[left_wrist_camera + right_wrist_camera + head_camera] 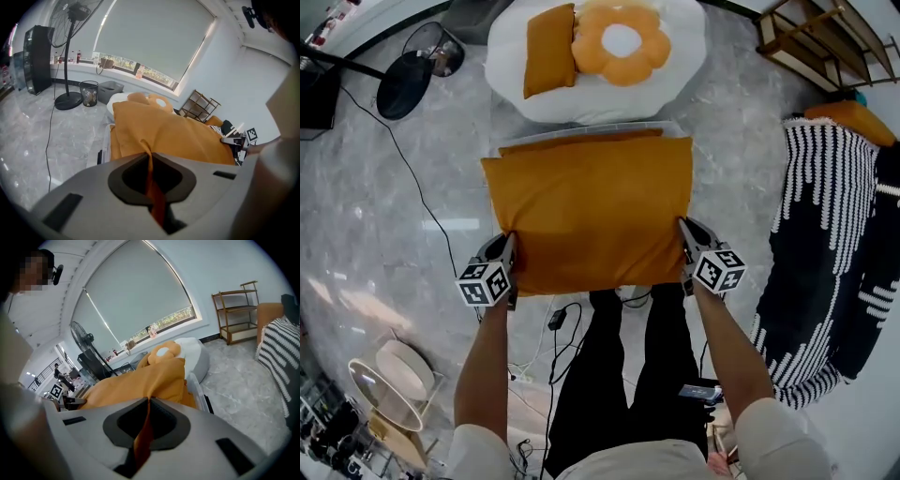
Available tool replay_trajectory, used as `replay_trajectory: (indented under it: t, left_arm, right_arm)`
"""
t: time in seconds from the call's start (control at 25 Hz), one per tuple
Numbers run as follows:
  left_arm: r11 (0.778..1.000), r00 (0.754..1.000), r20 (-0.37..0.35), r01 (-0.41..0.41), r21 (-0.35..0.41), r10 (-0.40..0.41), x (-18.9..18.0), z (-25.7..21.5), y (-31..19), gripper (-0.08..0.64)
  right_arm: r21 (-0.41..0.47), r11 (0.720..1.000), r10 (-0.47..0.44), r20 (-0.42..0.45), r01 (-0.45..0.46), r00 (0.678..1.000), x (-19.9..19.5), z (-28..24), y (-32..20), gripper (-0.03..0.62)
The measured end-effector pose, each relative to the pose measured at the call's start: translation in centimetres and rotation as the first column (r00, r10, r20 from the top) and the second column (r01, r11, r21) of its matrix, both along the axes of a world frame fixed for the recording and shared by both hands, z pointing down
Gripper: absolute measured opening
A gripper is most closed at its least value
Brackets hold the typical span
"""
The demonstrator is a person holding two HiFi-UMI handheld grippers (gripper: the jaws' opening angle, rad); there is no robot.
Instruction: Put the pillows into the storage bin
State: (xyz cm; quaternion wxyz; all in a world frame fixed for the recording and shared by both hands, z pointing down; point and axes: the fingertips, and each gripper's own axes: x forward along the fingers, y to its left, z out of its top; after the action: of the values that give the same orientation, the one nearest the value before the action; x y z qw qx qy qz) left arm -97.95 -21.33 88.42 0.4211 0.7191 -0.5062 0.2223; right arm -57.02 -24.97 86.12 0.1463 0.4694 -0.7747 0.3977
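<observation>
Orange fabric pillow (586, 211), judged soft, light and floppy; best taken by corner seams. Near corners are pinched by left gripper (508, 248) and right gripper (684, 234), both clamped.

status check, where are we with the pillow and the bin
Left gripper and right gripper both shut on orange pillow corners. Held flat over storage bin, not yet in. Second pillow lies just beneath.
</observation>
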Motion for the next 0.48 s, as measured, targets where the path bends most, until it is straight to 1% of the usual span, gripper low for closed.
replay_trajectory:
  t: [0.2, 0.28, 0.32, 0.4, 0.48]
  left_arm:
    - [1.0, 1.0, 0.004, 0.006, -0.01, -0.006, -0.2, 2.9, -1.6, 0.021]
    - [0.999, 1.0, -0.003, 0.004, -0.034, -0.004, -0.5, 4.3, -2.2, 0.025]
    - [0.998, 1.0, -0.002, 0.007, -0.057, -0.007, -0.8, 5.1, -2.4, 0.042]
    - [0.995, 0.999, 0.028, 0.024, -0.099, -0.021, -1.8, 6.8, -2.5, 0.111]
    - [0.992, 0.997, 0.073, 0.038, -0.118, -0.03, -2.6, 7.9, -1.9, 0.098]
  right_arm:
    - [0.0, 1.0, -0.019, -0.014, 0.019, 1.0, -0.3, 2.7, -1.9, 0.035]
    - [-0.016, 1.0, -0.024, -0.04, 0.024, 0.999, -0.2, 4.3, -2.5, 0.037]
    - [-0.029, 0.999, -0.027, -0.063, 0.025, 0.998, 0.0, 5.4, -2.8, 0.037]
    - [-0.061, 0.998, -0.037, -0.12, 0.029, 0.992, 0.6, 7.3, -3.2, 0.037]
    - [-0.074, 0.996, -0.058, -0.162, 0.047, 0.985, 0.9, 8.2, -3.3, 0.038]
